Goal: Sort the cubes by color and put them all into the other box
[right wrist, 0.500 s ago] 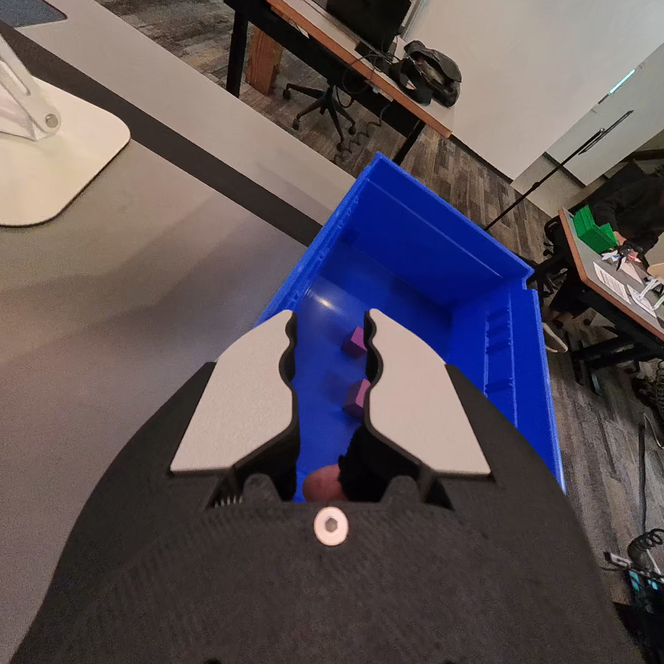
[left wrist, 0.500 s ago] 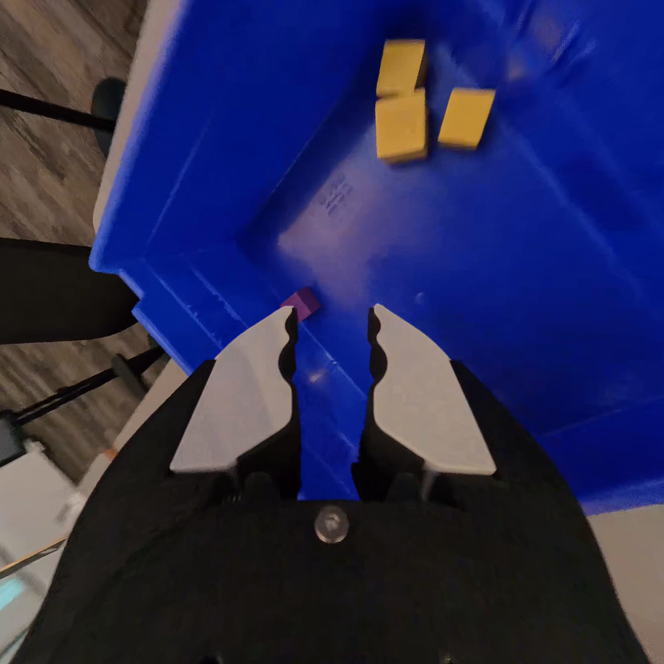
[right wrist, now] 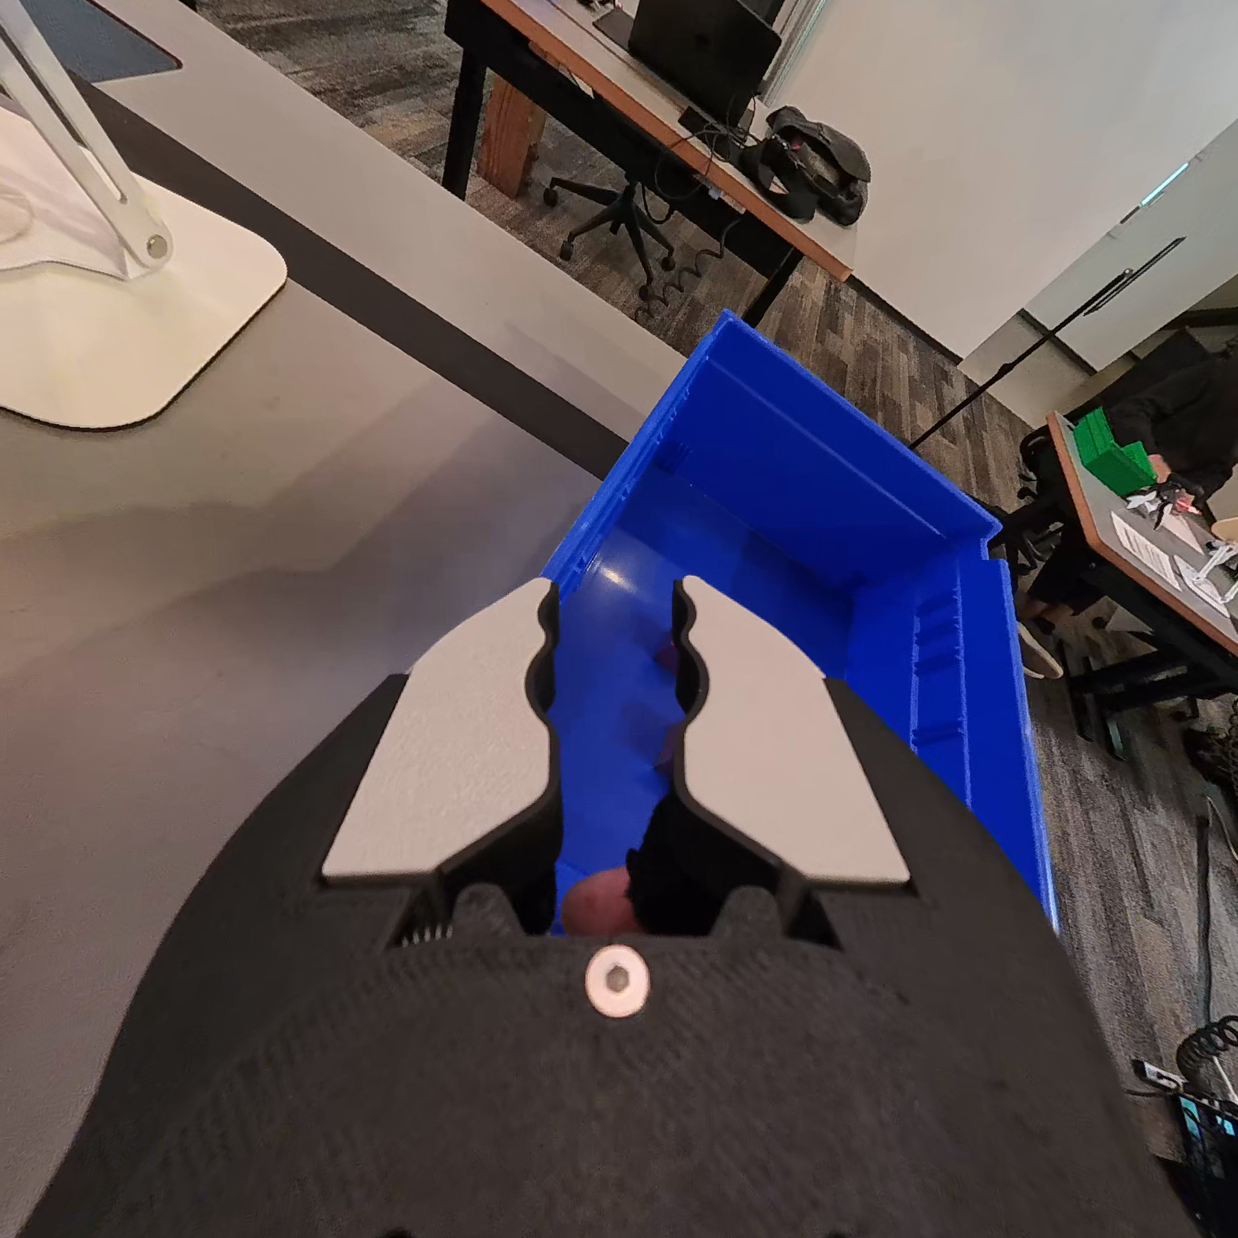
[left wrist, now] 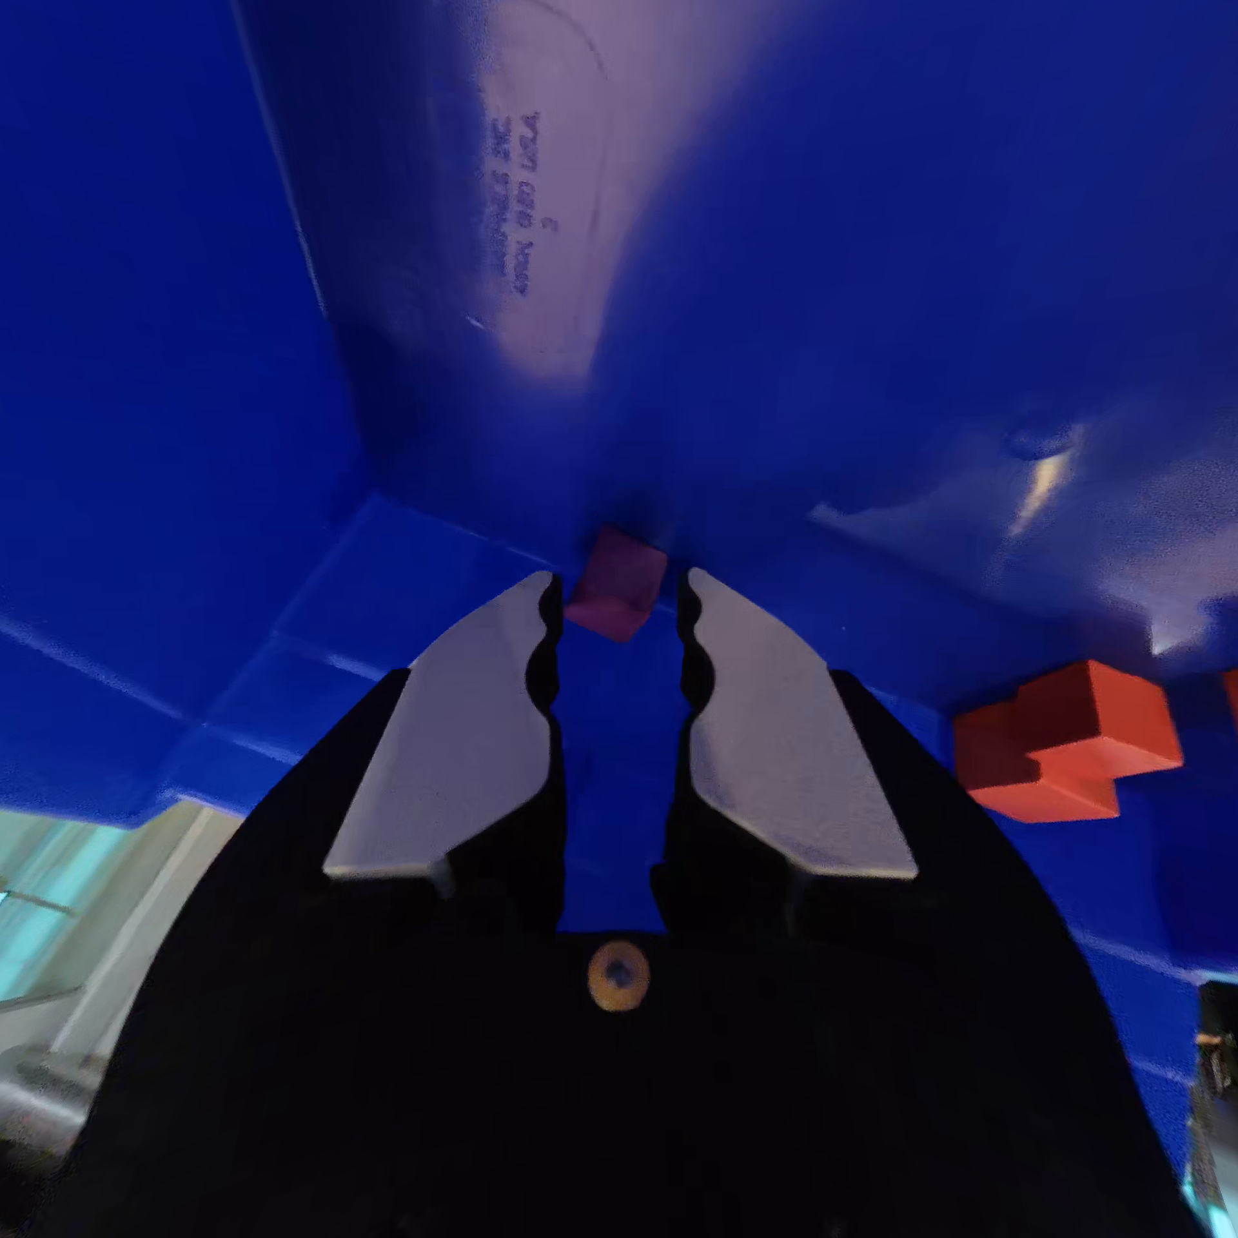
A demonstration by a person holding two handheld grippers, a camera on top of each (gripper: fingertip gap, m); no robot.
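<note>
- Grey table [right wrist: 234, 603] filling the left half of the right wrist view, crossed by a dark stripe running from upper left toward the centre.
- Blue box [right wrist: 837, 482] at centre right of that view, standing at the table's edge above patterned flooring; bare blue walls and a glossy floor inside.
- Another blue box [left wrist: 201, 335] filling nearly all of the left wrist view, seen from inside, corner seam at centre left.
- White stand base [right wrist: 134, 321] at upper left of the right wrist view, resting on the table, well apart from the box.
- Wooden-topped desk [right wrist: 670, 120] along the top edge, office chair [right wrist: 623, 221] beneath it.
- Right gripper [right wrist: 615, 589] at lower centre, fingers spread, nothing between them, box floor showing through the gap.
- Left gripper [left wrist: 616, 583] at lower centre of its own view, fingers spread, tips reaching into the box.
- Red cubes [left wrist: 1072, 743] clustered at the right edge of the left wrist view, against the box wall.
- Purple cube [left wrist: 620, 583] at centre, lying in the box just beyond the left fingertips, level with the gap, close to the left tip, blue showing beside the right one; not pinched.
- Purple cubes [right wrist: 666, 653] barely visible beside the right finger in the right wrist view, on the box floor, blurred.
</note>
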